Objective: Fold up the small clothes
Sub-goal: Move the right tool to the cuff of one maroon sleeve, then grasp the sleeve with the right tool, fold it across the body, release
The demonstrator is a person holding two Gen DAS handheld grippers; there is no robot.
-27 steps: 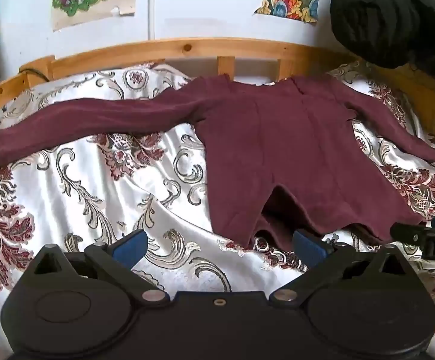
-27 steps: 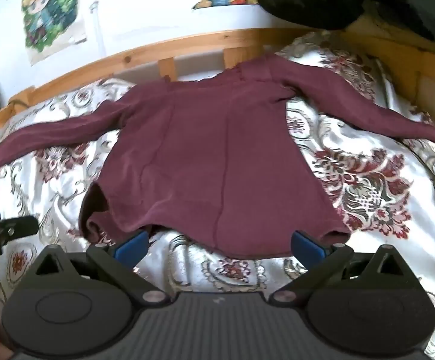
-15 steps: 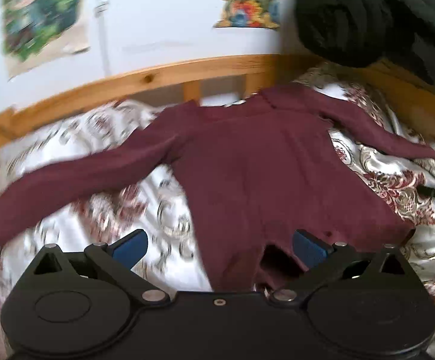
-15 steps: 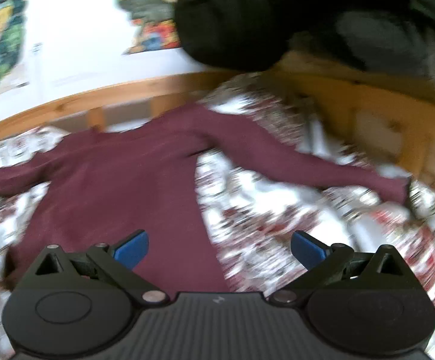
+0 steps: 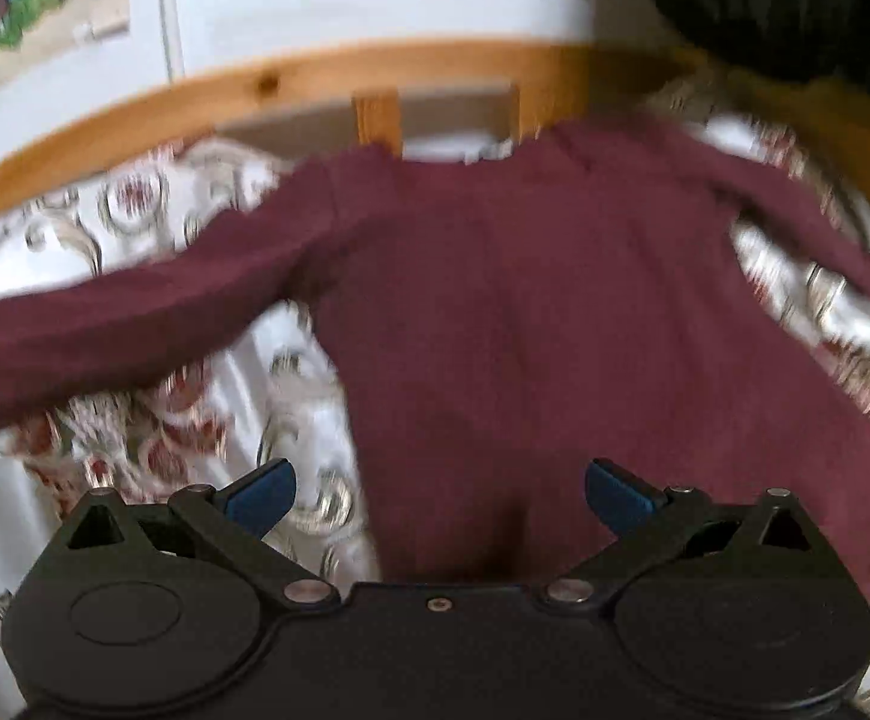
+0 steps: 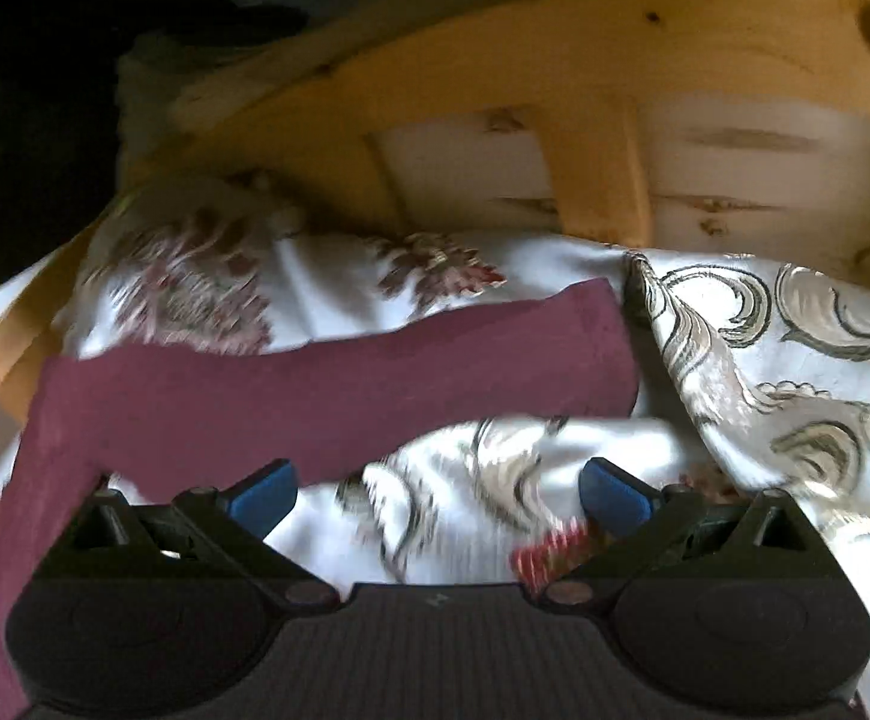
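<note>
A dark red top [image 5: 495, 312] is spread flat on a flowery bed cover [image 5: 207, 432], close to the wooden bed rail [image 5: 255, 90]. One long sleeve [image 5: 105, 330] is stretched out to the left. The left gripper [image 5: 440, 491] is held over the bottom part of the top, with its jaws wide apart and nothing gripped. In the right wrist view, the other sleeve [image 6: 345, 396] is seen lying across the cover. The right gripper [image 6: 438, 491] is held just beside that sleeve, spread wide, with nothing caught in it.

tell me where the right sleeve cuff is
In the right wrist view the cuff lies on the floral bedspread just below the wooden bed rail, ahead of the open right gripper.
</note>
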